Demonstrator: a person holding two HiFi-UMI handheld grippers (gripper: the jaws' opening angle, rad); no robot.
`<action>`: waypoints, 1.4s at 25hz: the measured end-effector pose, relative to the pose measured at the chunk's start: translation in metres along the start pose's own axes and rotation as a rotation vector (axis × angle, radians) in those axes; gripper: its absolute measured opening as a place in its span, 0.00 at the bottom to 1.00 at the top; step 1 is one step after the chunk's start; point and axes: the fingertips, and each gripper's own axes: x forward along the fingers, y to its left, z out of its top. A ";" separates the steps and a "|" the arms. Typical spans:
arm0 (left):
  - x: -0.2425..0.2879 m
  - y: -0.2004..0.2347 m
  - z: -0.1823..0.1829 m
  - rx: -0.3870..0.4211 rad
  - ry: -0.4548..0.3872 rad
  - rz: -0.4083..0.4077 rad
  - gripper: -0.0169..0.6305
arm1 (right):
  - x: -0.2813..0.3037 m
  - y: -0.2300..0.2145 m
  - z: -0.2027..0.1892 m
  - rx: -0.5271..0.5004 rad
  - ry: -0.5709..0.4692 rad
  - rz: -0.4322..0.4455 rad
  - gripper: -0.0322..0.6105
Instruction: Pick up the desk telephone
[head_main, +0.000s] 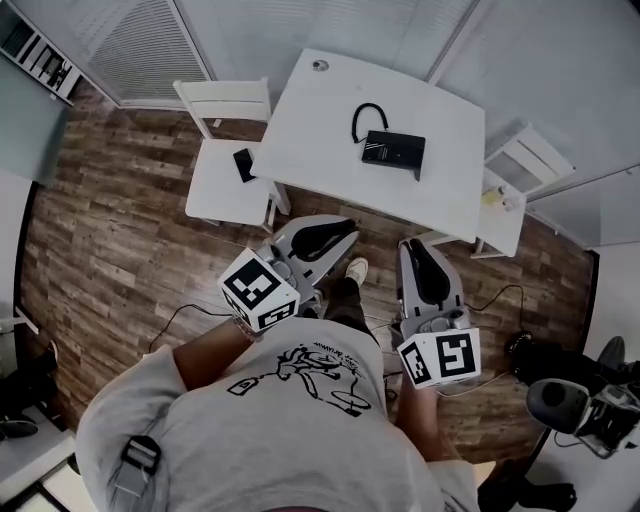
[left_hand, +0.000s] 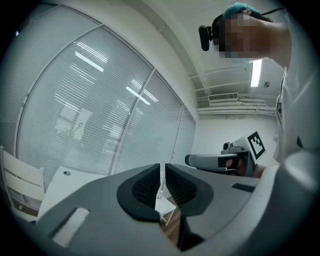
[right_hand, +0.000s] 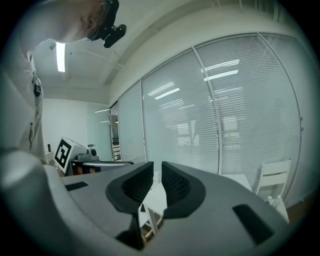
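The black desk telephone (head_main: 393, 149) lies on the white table (head_main: 330, 130) with its curled cord looping up to the left. Both grippers hang well short of the table, over the wooden floor in front of the person. My left gripper (head_main: 345, 228) is shut with nothing in it; in the left gripper view its pads (left_hand: 150, 186) nearly meet and the table's corner (left_hand: 65, 182) shows low at the left. My right gripper (head_main: 413, 245) is also shut and empty, with its pads (right_hand: 175, 186) close together.
A white chair (head_main: 228, 170) with a small black object (head_main: 244, 164) on its seat stands left of the table. Another white chair (head_main: 510, 190) stands at the right. Cables run over the floor. Blinds cover the glass walls (left_hand: 100, 110).
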 end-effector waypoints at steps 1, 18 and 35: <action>0.004 0.003 0.001 0.002 -0.001 0.000 0.07 | 0.004 -0.003 0.000 -0.001 0.000 0.001 0.12; 0.159 0.049 0.011 -0.003 0.020 0.009 0.07 | 0.057 -0.159 0.012 0.036 -0.006 -0.007 0.12; 0.260 0.062 0.003 -0.030 0.015 0.066 0.07 | 0.081 -0.265 0.011 0.052 0.017 0.039 0.12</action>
